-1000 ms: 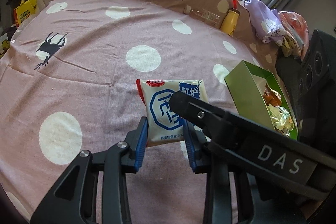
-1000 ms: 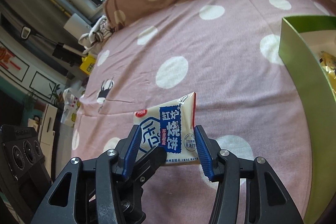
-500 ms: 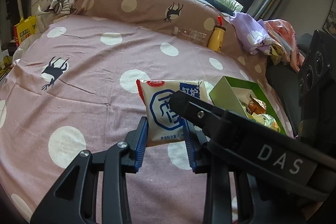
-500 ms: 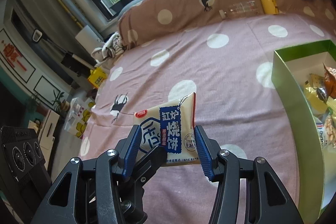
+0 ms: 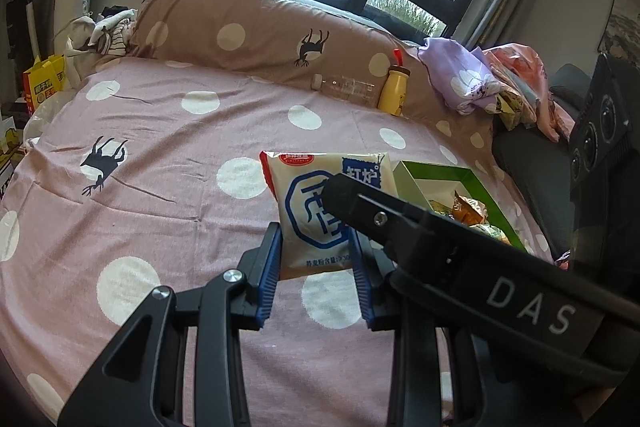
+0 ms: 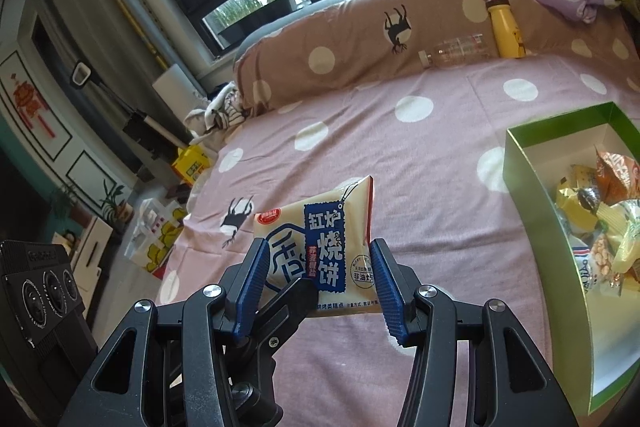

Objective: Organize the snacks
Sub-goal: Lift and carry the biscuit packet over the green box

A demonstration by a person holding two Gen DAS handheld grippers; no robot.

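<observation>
Both the left gripper [image 5: 316, 267] and right gripper [image 6: 318, 283] are clamped on one snack packet [image 6: 320, 247], held above the bed [image 5: 160, 155], beside a green box [image 6: 532, 195] of snacks.

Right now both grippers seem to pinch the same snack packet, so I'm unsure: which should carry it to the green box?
Probably right: the right gripper is shut on the snack packet, nearest the green box.

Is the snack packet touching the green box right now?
Apart. The right wrist view shows the snack packet held up between both claws, with bare pink bedsheet between it and the green box.
</observation>
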